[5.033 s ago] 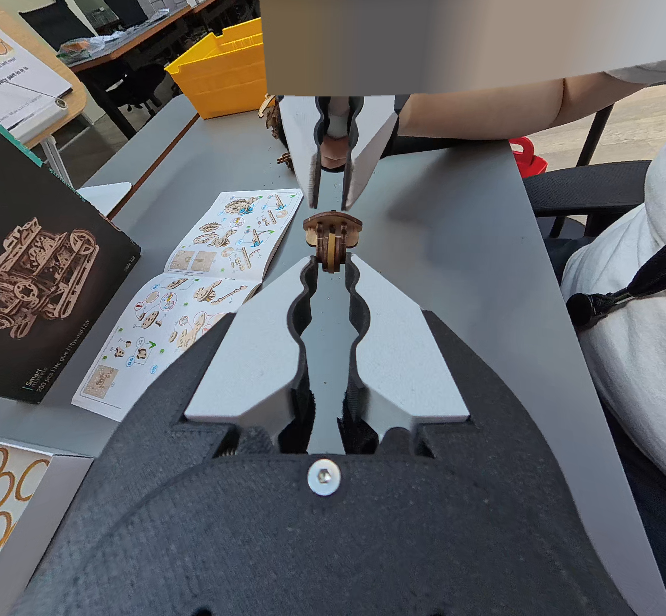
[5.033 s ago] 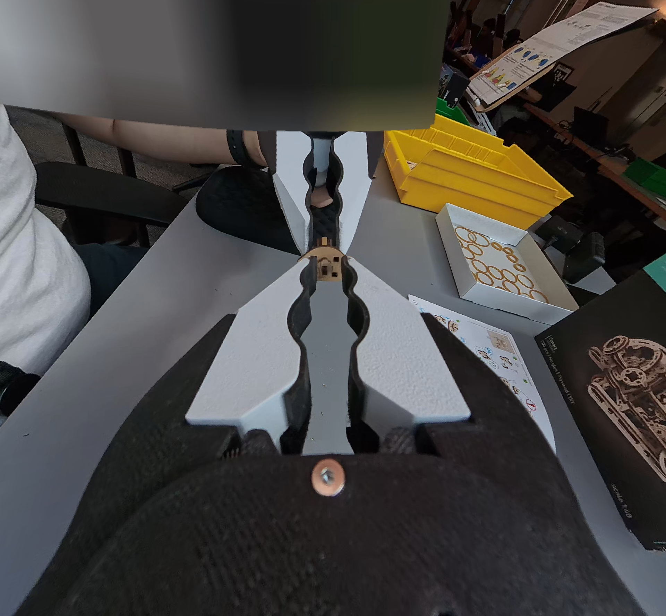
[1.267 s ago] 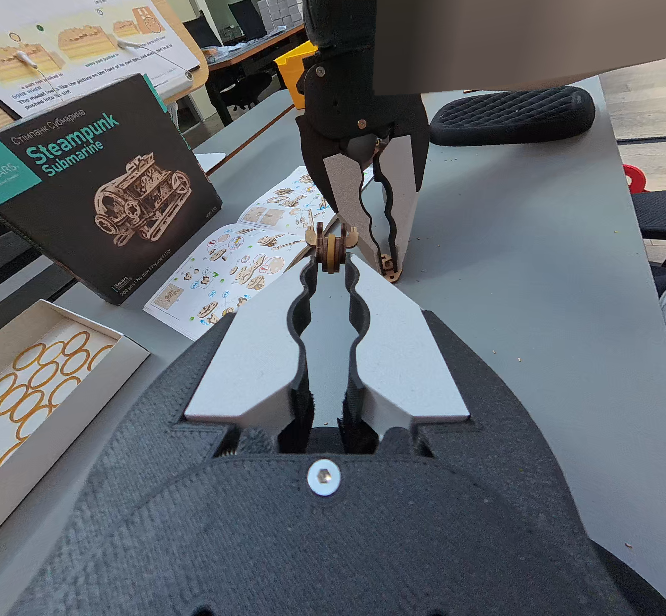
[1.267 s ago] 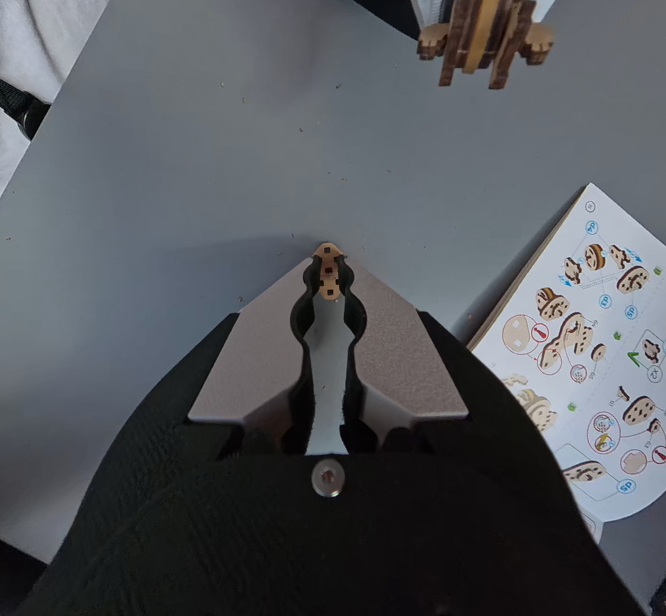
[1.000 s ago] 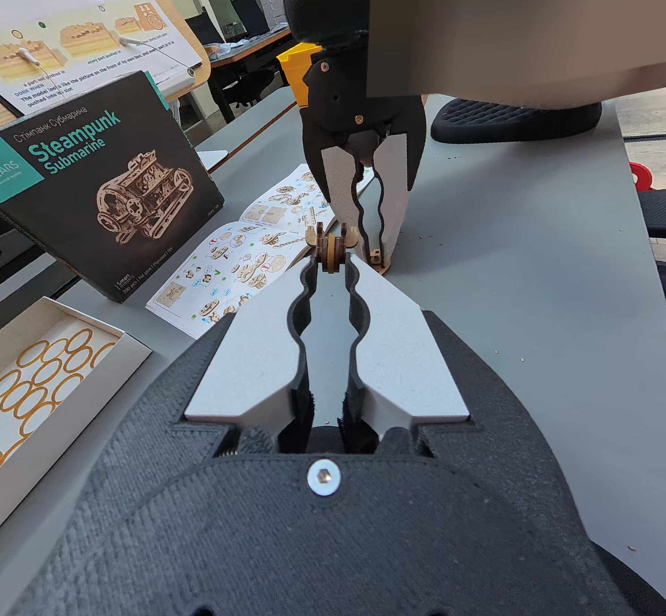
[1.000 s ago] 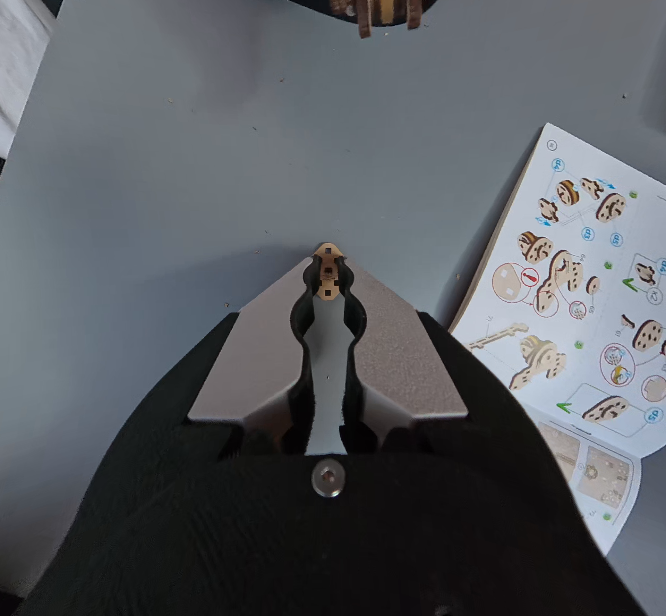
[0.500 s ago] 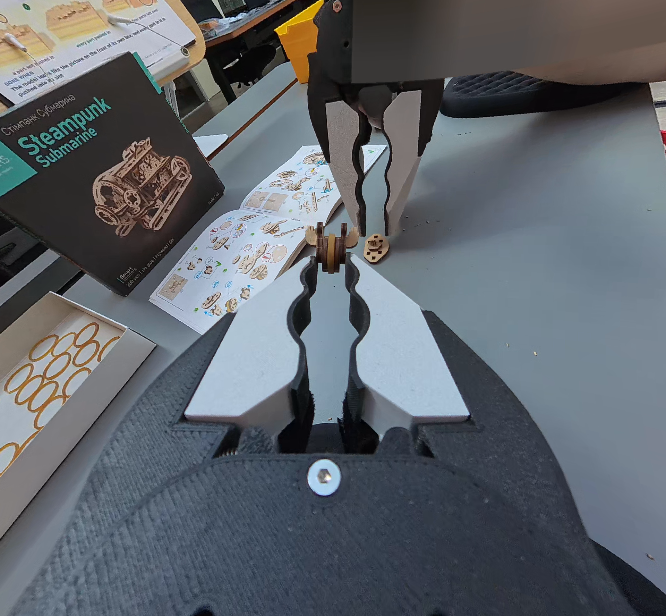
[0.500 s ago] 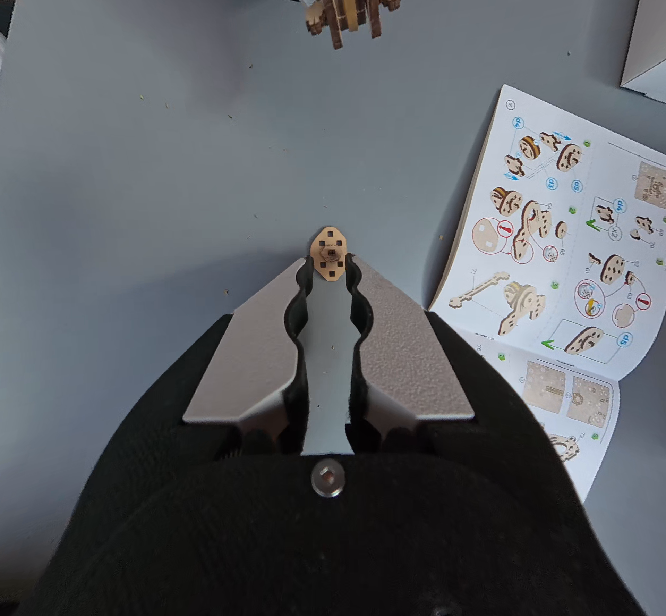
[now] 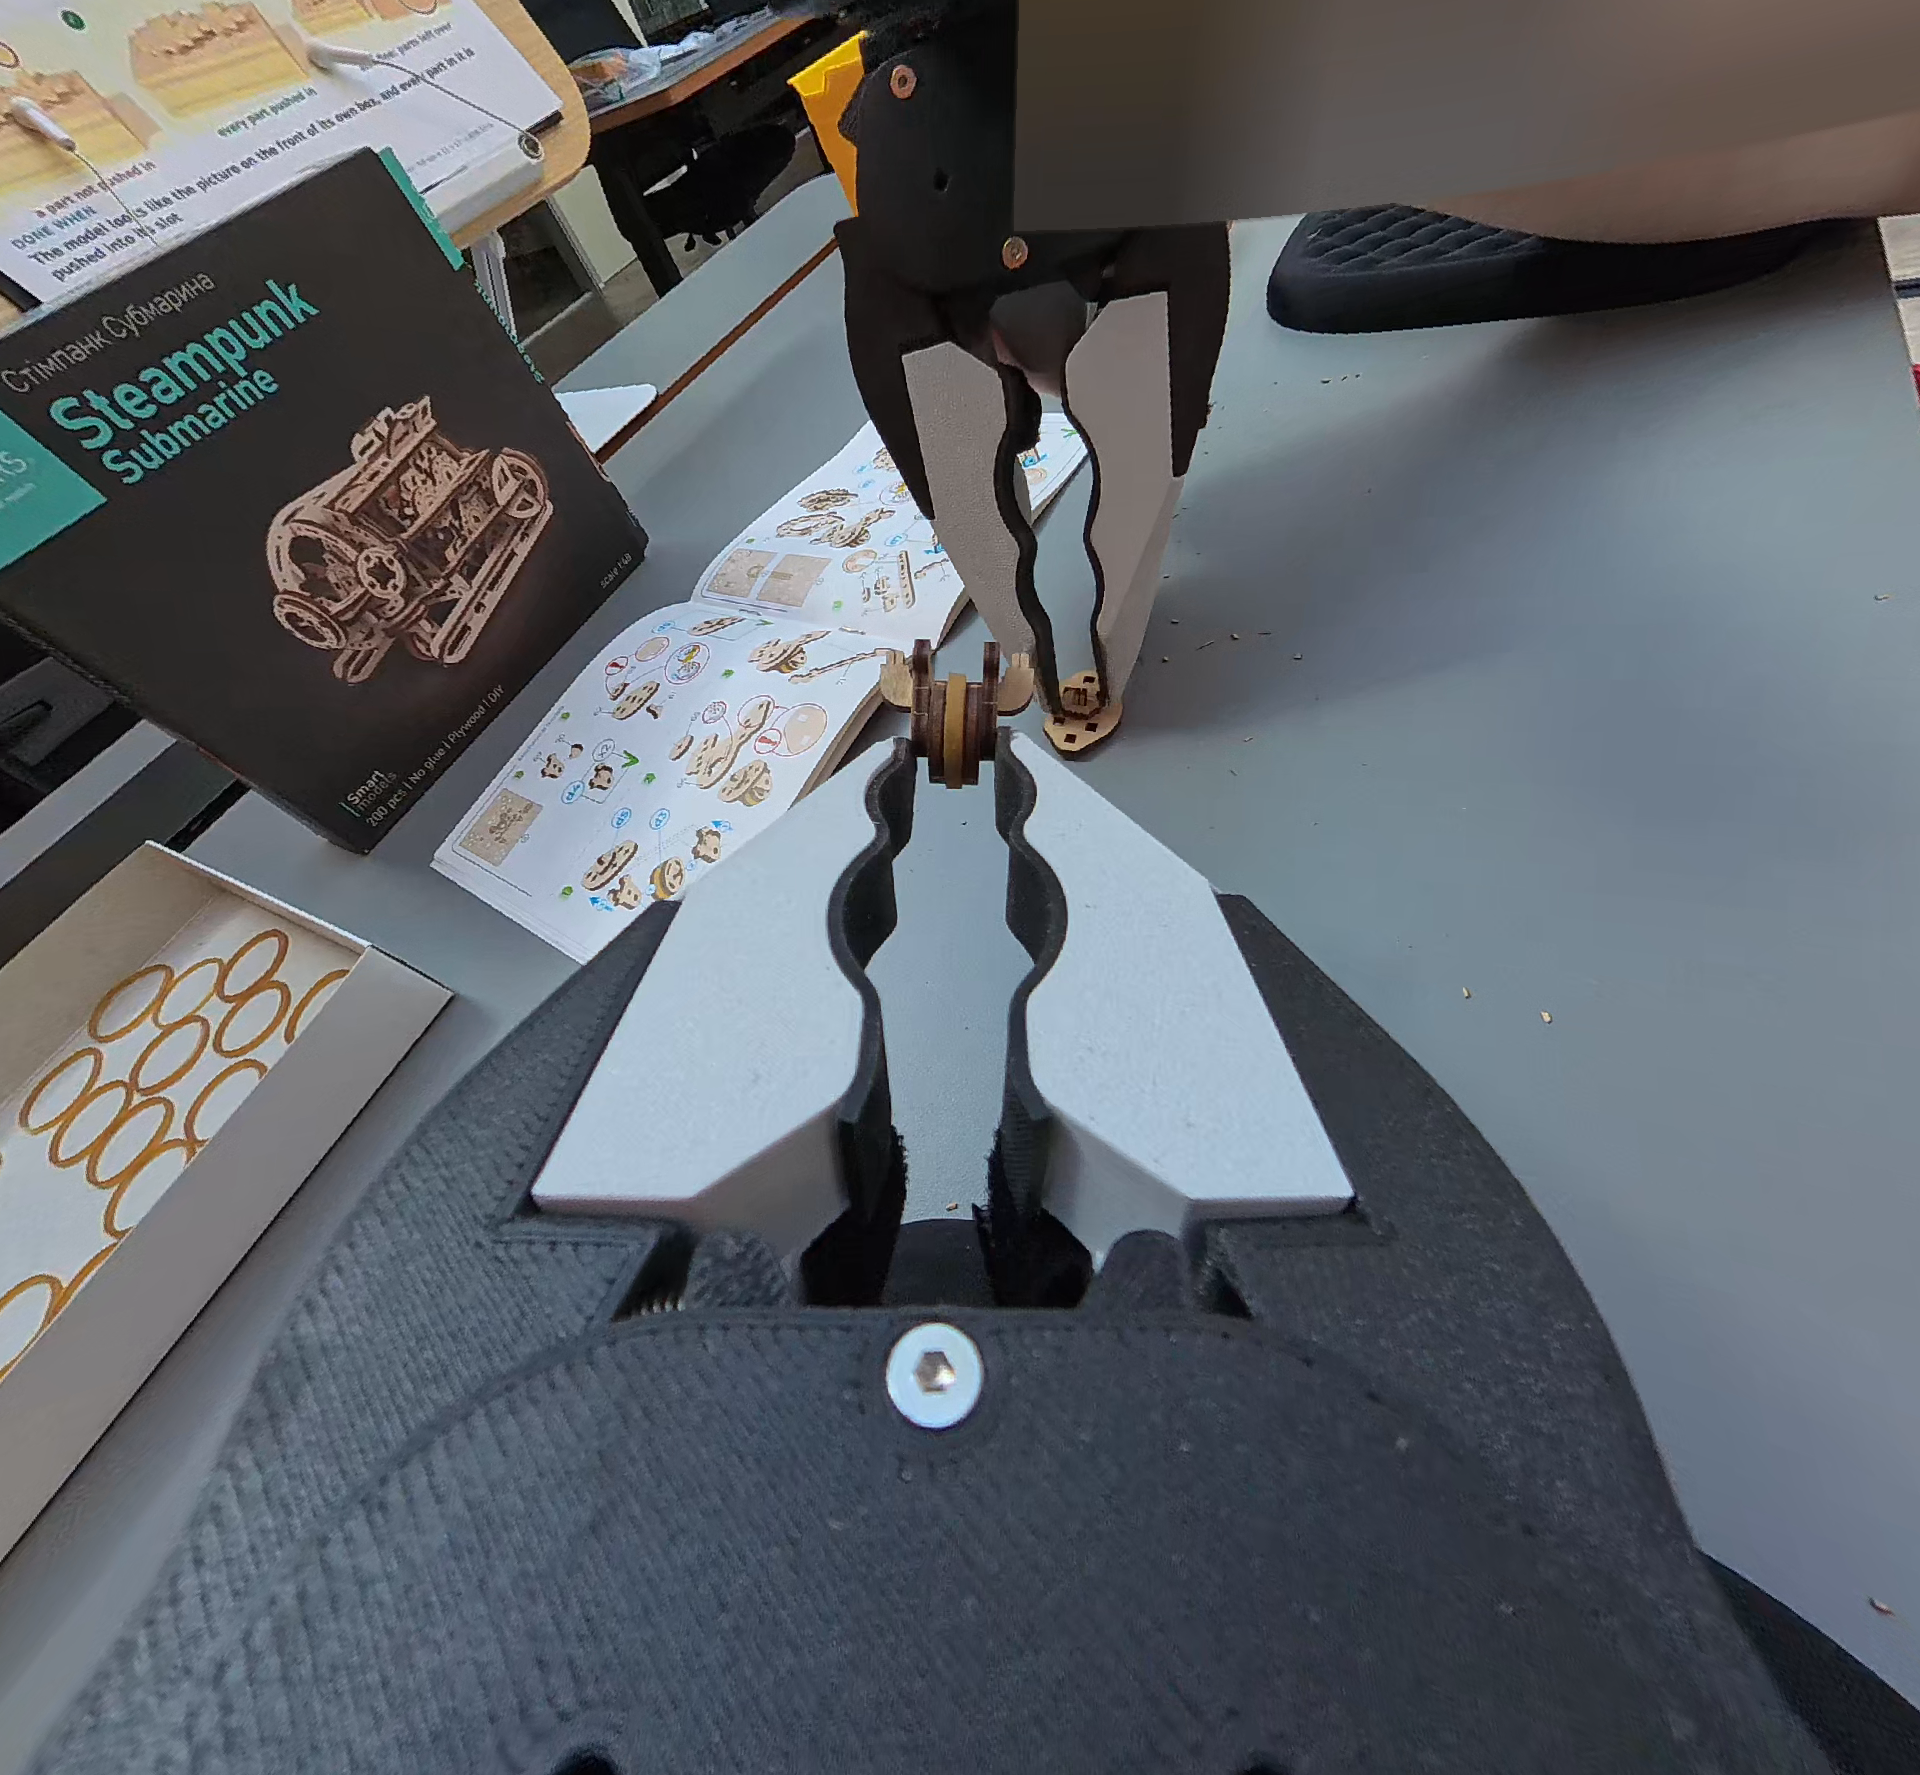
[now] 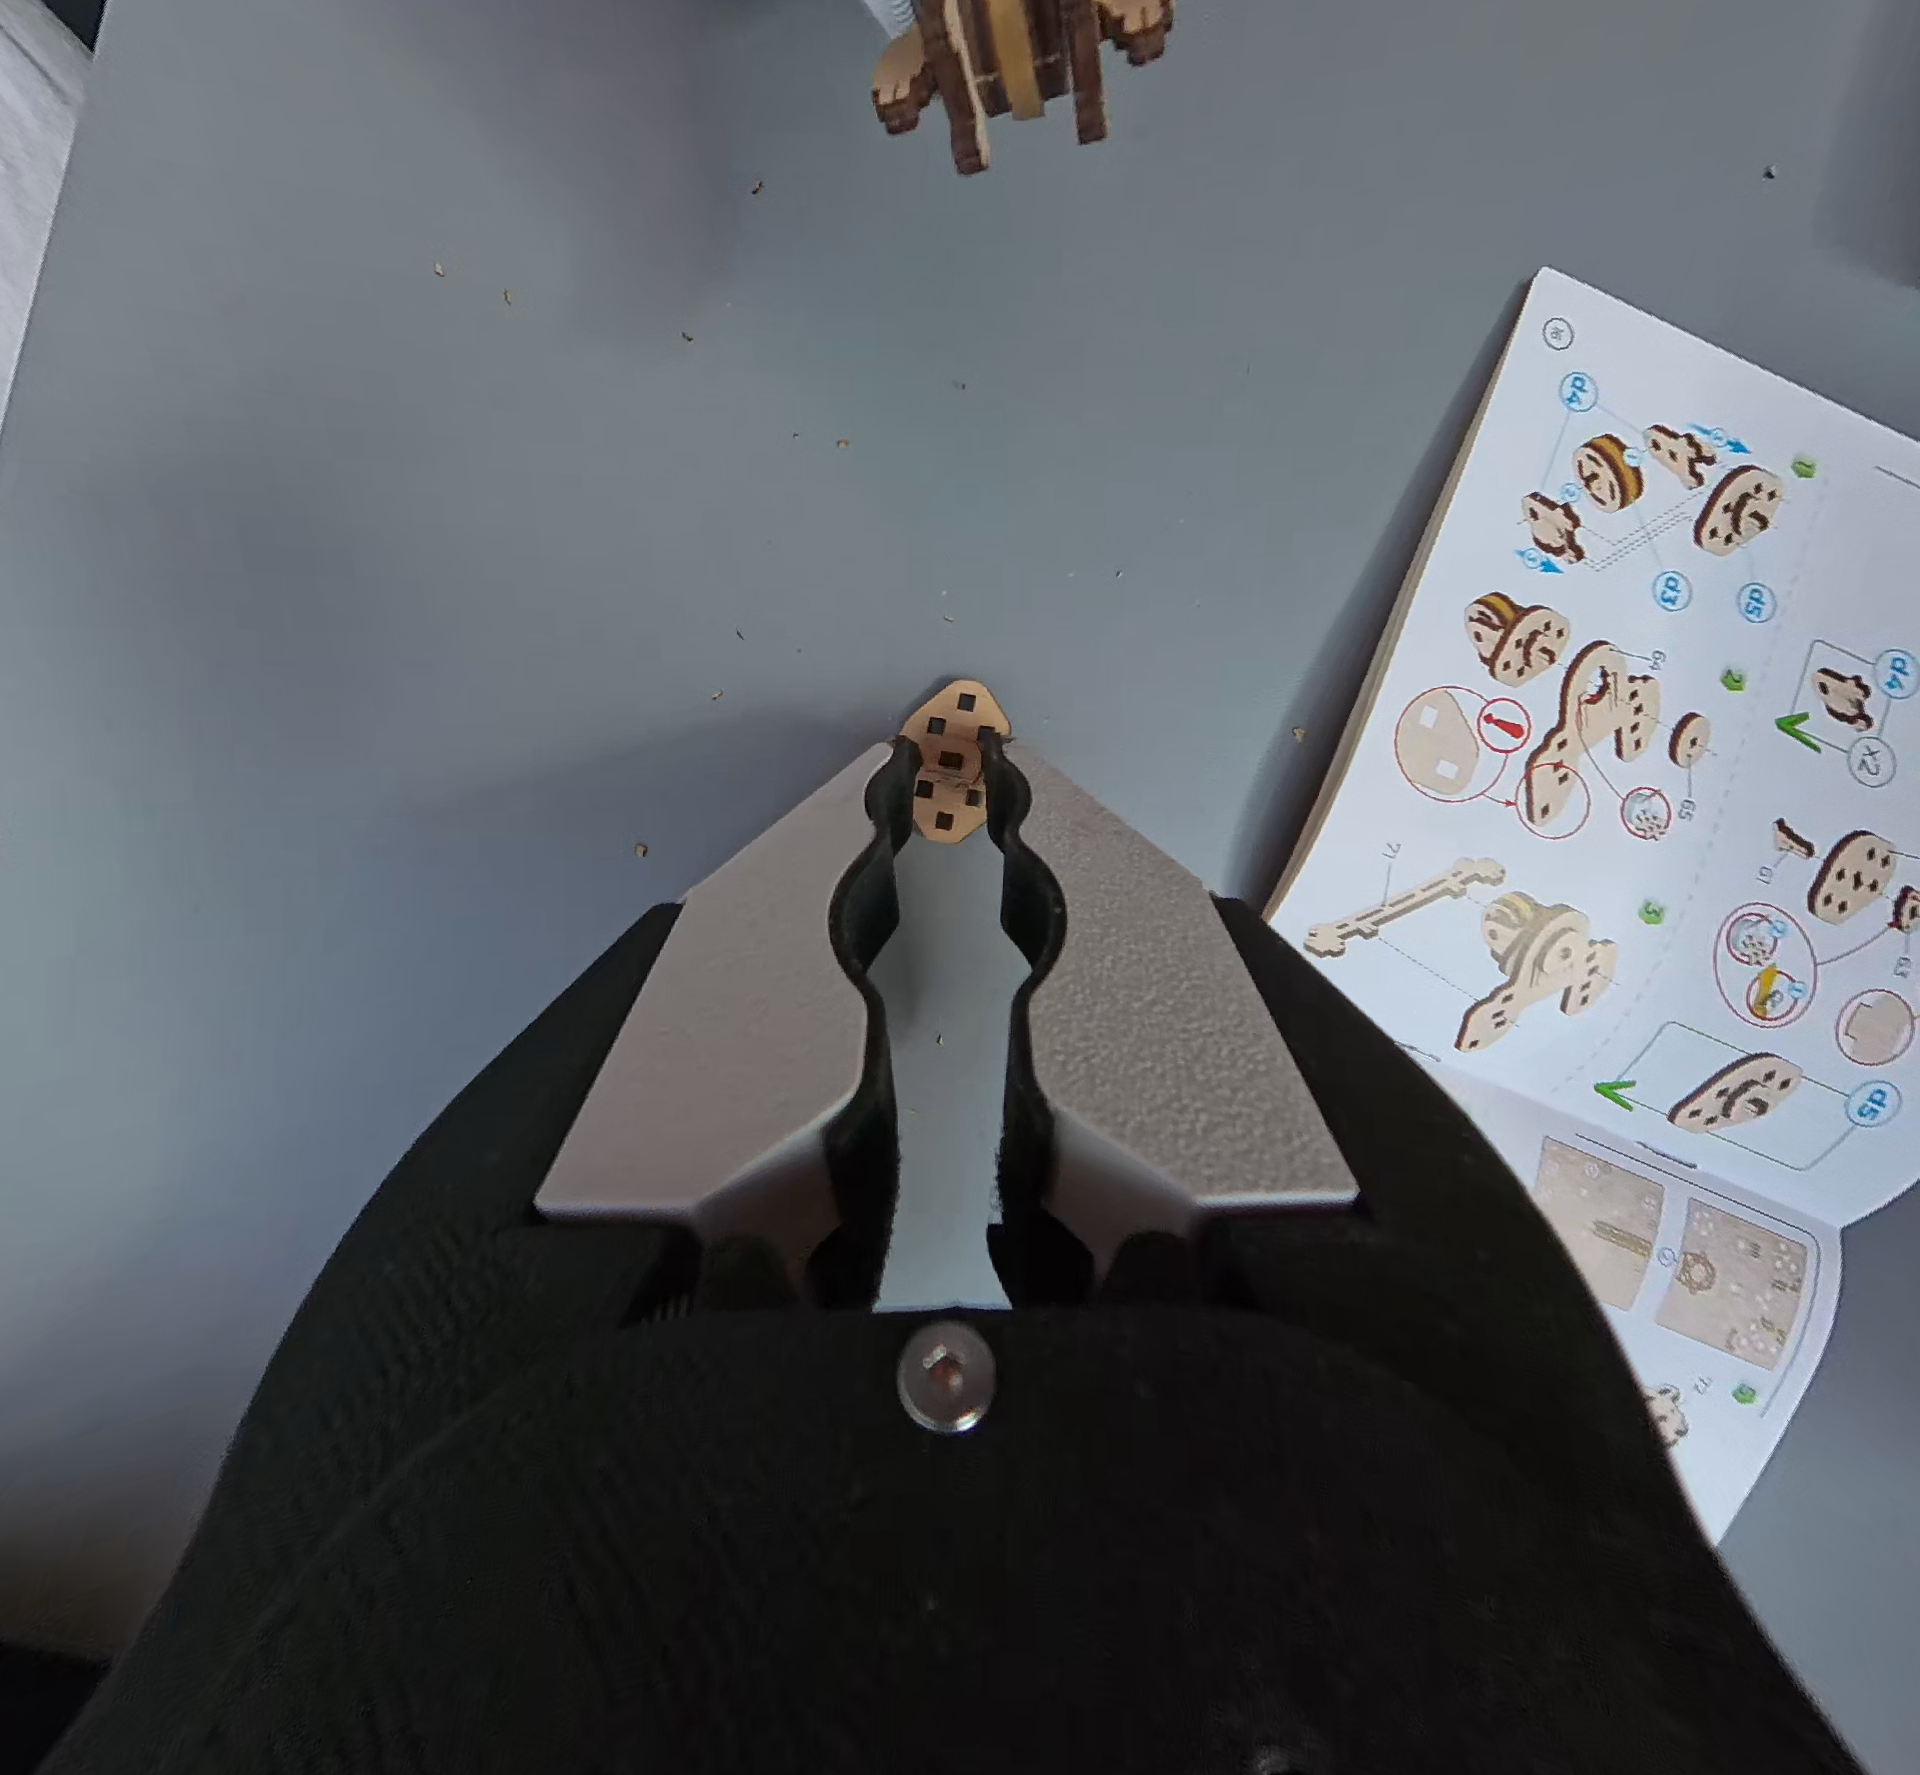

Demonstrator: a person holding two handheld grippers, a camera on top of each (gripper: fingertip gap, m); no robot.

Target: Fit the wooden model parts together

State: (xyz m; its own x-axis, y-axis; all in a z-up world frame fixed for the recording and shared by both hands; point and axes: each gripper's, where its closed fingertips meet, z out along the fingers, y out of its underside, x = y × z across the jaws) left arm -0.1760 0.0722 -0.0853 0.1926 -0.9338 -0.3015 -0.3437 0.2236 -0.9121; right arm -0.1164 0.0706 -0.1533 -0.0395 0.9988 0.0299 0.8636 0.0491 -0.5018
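Left gripper clamps the hub; right gripper, fingers nearly together, straddles the plate on the tabletop. Grab the plate's edges squarely.

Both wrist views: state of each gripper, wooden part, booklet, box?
left gripper: shut on wooden subassembly, held off table
right gripper: tips down around flat wooden plate, grip unclear
flat wooden plate: lying on grey table
instruction booklet: open, flat
kit box: upright

Bright even daylight, soft shadows on grey table, sharp focus, strong wide-angle edge distortion, blurred privacy patch top
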